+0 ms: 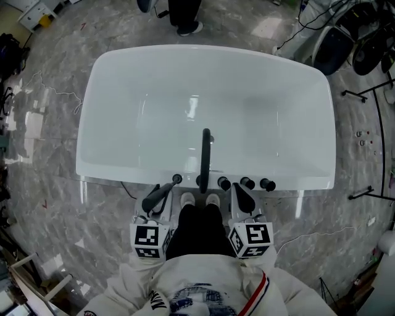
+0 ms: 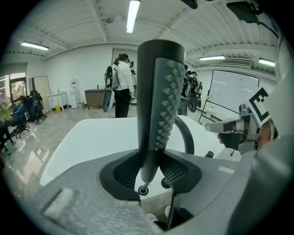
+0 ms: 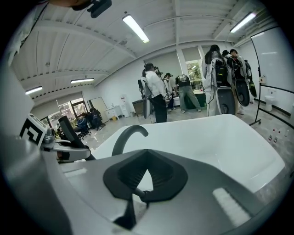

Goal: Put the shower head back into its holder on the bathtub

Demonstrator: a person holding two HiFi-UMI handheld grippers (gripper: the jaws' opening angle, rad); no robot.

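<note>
Head view: white tub (image 1: pixel 111 92) seen from above, black faucet (image 1: pixel 205 154) at the middle of the near rim, three knobs (image 1: pixel 247 182) on the rim right of the faucet. Left of the faucet sits the round holder (image 1: pixel 176 179). Here the shower head (image 1: pixel 166 187) shows only as a dark bar running from the left gripper (image 1: pixel 159 196) up to the holder; its form cannot be read. Left gripper view fills this in: a dark grey stick-type head, rows of raised nubs down one face, broad and rounded on top, tapering to a thin lower end. It stands nearly upright, left of the faucet, pinched between the left gripper's two pads. The thin end comes down right at the holder ring; seated or just above, cannot tell. Right gripper (image 3: pixel 143 179) view: pads drawn together, nothing between them; it hangs right of the faucet, near the knobs, touching nothing. Both gripper views show people standing beyond the tub's far rim, which the head view catches only as legs (image 1: pixel 185 18). The tub interior past the faucet is bare. Right of the tub, black stands (image 1: pixel 370 92) and cables lie on the marbled floor (image 1: pixel 43 154).
</note>
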